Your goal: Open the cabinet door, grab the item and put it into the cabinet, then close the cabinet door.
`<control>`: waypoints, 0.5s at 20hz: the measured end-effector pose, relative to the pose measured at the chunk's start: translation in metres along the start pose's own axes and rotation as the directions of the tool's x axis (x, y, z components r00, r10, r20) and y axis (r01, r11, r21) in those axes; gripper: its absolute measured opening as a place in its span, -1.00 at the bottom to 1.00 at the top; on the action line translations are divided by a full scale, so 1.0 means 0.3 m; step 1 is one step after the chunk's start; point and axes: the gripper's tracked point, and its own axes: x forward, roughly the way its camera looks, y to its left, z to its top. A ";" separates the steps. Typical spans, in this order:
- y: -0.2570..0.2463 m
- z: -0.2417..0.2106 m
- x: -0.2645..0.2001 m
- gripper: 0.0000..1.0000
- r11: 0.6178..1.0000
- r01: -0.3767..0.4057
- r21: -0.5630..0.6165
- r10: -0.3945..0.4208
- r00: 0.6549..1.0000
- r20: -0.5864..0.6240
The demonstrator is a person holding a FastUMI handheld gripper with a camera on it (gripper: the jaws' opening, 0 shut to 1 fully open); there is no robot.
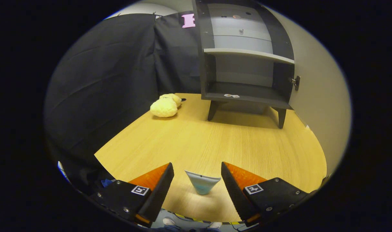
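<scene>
Evidently lining up a grab: jaws wide open, empty, either side of the pale cup (pixel 202 184); cabinet (pixel 244 64) beyond, door seemingly open.

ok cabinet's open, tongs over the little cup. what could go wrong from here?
1. The tongs stand open around the small blue cup, touching neither side; its tapered walls could slip upward out of a squeeze.
2. The cabinet stands far across the table, so a loose grip may drop the cup on the way.
3. The low shelf leaves little headroom over the bottom compartment; the cup might clip it.
</scene>
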 end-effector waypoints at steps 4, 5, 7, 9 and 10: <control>-0.020 -0.100 0.036 0.68 0.999 0.021 0.028 -0.019 0.996 -0.087; -0.022 -0.119 0.039 0.63 0.999 0.022 0.035 -0.018 0.994 -0.103; -0.020 -0.147 0.046 0.51 0.999 0.021 0.049 -0.015 0.992 -0.122; -0.019 -0.150 0.055 0.46 0.998 0.021 0.060 -0.014 0.992 -0.122; -0.017 -0.146 0.060 0.46 0.998 0.022 0.064 -0.015 0.993 -0.115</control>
